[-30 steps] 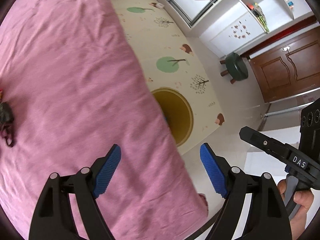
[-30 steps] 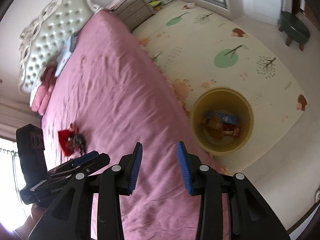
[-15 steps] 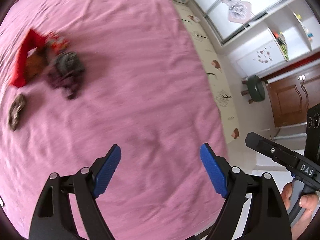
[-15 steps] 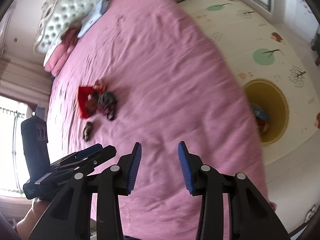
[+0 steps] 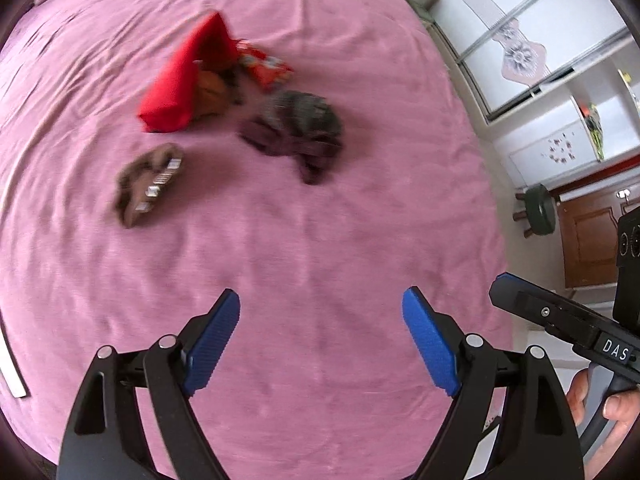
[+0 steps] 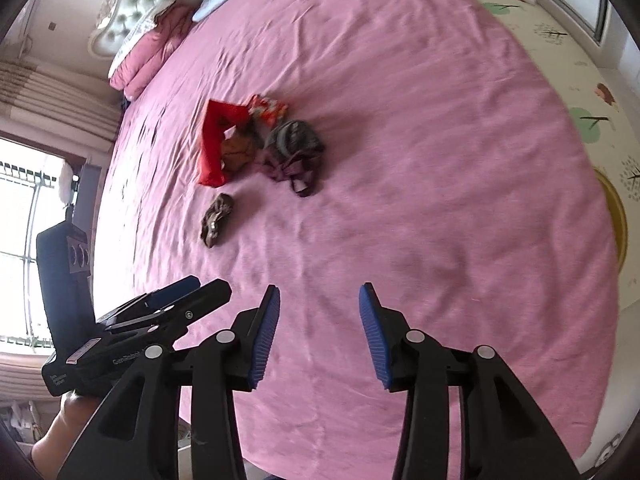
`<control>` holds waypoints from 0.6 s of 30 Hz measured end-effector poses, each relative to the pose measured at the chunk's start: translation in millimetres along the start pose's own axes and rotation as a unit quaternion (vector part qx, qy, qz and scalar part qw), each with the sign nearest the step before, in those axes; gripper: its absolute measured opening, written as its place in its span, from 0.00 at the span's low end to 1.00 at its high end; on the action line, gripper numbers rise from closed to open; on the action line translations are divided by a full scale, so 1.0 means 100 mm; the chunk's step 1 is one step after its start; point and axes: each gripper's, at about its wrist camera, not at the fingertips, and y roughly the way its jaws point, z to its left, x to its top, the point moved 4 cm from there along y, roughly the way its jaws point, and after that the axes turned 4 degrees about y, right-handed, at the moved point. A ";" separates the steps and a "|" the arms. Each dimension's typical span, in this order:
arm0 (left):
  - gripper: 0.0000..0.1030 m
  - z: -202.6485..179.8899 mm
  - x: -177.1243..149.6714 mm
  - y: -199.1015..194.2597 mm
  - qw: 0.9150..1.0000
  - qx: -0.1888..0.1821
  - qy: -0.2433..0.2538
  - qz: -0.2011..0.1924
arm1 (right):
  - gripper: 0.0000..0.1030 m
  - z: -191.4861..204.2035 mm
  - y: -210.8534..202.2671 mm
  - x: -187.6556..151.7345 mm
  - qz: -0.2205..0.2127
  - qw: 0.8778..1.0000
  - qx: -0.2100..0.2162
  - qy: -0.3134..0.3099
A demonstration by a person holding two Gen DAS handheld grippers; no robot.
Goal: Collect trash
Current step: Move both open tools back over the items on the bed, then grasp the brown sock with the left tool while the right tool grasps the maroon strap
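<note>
We hold both grippers above the pink bedspread (image 5: 360,208), pointing steeply down at it. Our left gripper (image 5: 320,344) has its jaws spread wide with nothing between them; our right gripper (image 6: 318,332) is opening its jaws, also with only bare cloth showing between the blue pads. The trash lies well ahead of both, in a loose cluster on the bed: a red packet (image 6: 214,142) farthest left, an orange-and-red wrapper (image 6: 268,110) beyond it, a crumpled dark grey wrapper (image 6: 294,140) to the right, and a small brown wrapper (image 6: 216,220) nearest us. The yellow bin (image 6: 614,216) stands on the floor off the bed's right edge.
</note>
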 end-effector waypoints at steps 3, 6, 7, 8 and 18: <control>0.82 0.23 0.03 -0.01 1.000 0.007 -0.016 -0.002 | 0.49 0.14 0.13 0.06 0.005 1.000 0.002 -0.004; 0.83 0.49 0.07 0.01 0.999 0.015 -0.039 -0.004 | 0.52 0.27 0.30 0.16 0.014 1.000 0.001 -0.014; 0.83 0.60 0.10 0.03 0.999 0.019 -0.048 -0.004 | 0.53 0.31 0.37 0.22 0.018 1.000 -0.003 -0.016; 0.83 0.66 0.12 0.04 0.998 0.020 -0.053 -0.004 | 0.54 0.33 0.40 0.25 0.020 1.000 -0.003 -0.017; 0.83 1.22 0.37 0.36 0.995 0.061 -0.072 0.014 | 0.62 0.33 0.92 0.65 0.040 0.999 -0.030 -0.001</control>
